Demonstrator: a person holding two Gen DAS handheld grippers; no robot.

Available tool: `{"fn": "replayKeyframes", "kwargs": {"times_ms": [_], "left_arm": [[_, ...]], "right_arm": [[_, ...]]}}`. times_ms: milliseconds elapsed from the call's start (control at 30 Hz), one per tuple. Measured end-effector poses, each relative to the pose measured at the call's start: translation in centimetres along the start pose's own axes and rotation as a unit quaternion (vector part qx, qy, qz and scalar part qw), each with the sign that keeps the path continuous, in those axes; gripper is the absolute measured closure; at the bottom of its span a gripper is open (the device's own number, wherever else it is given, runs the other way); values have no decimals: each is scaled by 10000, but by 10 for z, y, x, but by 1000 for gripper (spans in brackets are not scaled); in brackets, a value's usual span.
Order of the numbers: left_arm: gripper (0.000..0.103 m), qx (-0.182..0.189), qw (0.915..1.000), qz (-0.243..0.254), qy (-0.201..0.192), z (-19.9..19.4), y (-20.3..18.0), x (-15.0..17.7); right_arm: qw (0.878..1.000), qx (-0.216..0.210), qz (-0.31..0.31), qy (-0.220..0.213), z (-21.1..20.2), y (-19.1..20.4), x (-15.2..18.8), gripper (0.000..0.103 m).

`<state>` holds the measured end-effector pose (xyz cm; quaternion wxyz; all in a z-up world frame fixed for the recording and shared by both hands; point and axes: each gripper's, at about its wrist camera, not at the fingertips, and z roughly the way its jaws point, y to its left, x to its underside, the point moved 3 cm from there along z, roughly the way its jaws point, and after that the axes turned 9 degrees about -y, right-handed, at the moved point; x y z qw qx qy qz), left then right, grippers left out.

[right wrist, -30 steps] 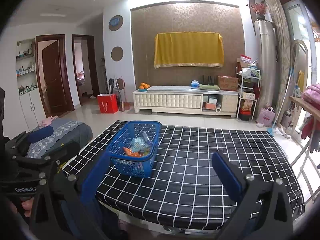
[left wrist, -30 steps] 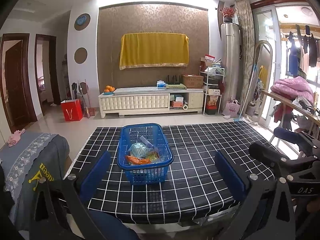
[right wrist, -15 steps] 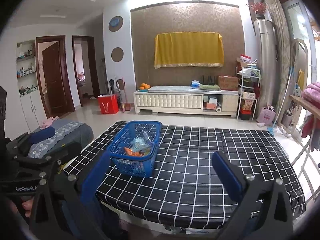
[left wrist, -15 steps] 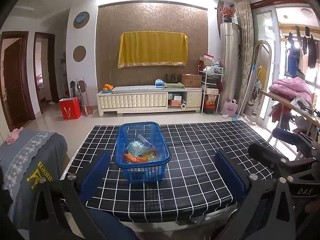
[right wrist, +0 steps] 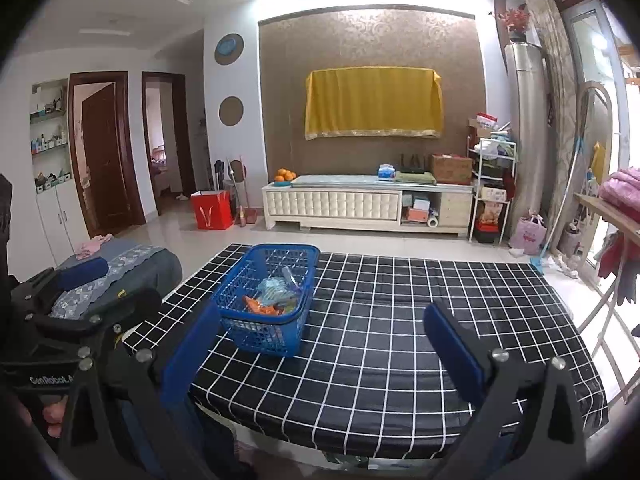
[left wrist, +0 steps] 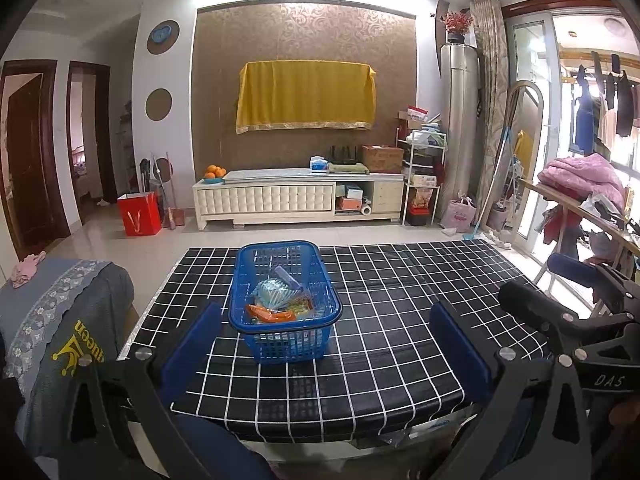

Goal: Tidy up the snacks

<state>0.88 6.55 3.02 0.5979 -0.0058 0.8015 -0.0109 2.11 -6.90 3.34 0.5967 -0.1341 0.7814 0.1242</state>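
Observation:
A blue plastic basket point(left wrist: 285, 300) point(right wrist: 267, 297) stands on the left half of a table covered in black cloth with a white grid point(left wrist: 400, 312) point(right wrist: 420, 320). Inside lie several snack packets: an orange one point(left wrist: 266, 314) point(right wrist: 260, 306) at the front, a pale blue one point(left wrist: 274, 293) behind it. My left gripper point(left wrist: 326, 340) hovers over the near table edge, open and empty, the basket just beyond its left finger. My right gripper point(right wrist: 324, 344) is also open and empty, to the right of the basket. Each gripper shows at the other view's edge.
A chair draped in grey cloth point(left wrist: 60, 320) stands at the table's left. A rack with pink bedding point(left wrist: 580, 184) is on the right. Beyond the table are tiled floor, a white TV cabinet point(left wrist: 296, 200) and a red bag point(left wrist: 138, 214).
Both grippers have drawn back and risen slightly; the basket sits a little farther off and lower in both views. Nothing was grasped or released.

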Motion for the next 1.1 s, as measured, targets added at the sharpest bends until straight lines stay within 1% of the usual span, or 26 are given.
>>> {"fn": "replayKeyframes", "kwargs": {"times_ms": [233,1100], "left_arm": [[0,12,10000,-73,52,0,1,3],[0,72,10000,12,51,-3,-4,3]], "right_arm": [[10000,31,-2,46,1,1,2,0],[9999,64,33,157,2,0,8,0]]}}
